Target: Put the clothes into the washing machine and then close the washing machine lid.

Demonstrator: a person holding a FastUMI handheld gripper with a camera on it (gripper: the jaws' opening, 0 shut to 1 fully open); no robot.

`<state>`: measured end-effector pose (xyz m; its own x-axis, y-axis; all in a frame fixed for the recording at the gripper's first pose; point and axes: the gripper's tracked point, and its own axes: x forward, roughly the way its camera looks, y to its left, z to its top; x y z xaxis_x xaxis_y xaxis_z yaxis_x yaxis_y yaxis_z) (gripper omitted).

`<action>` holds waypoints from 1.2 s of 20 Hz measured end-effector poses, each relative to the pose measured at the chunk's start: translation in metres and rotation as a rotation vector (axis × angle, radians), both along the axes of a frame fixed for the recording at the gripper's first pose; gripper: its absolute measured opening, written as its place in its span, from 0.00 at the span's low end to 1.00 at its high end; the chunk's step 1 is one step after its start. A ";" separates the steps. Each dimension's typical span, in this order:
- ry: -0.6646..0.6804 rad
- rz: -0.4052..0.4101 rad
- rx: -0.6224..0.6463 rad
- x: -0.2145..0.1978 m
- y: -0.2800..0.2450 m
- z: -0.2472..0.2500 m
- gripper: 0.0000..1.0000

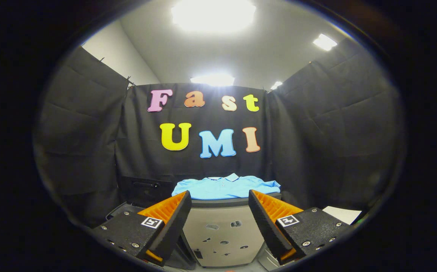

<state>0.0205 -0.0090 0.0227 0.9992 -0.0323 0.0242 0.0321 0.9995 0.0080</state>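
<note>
The gripper camera is riding just behind the gripper and looking forward and level along its two spread fingers, which are framing the lower part of the view. It is facing the booth's back wall, sitting a little way off from the washing machine and the blue shirt beyond the fingertips.
</note>
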 end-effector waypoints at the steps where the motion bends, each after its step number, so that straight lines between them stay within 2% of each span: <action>1: 0.003 -0.001 0.006 0.005 -0.002 0.001 0.95; 8: 0.031 0.025 0.026 0.054 -0.018 0.012 0.95; 19: 0.103 0.087 0.021 0.165 -0.022 0.012 0.95; 24: 0.148 0.088 0.016 0.213 -0.024 0.003 0.95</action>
<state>0.2331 -0.0330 0.0252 0.9908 0.0559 -0.1229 -0.0531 0.9983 0.0256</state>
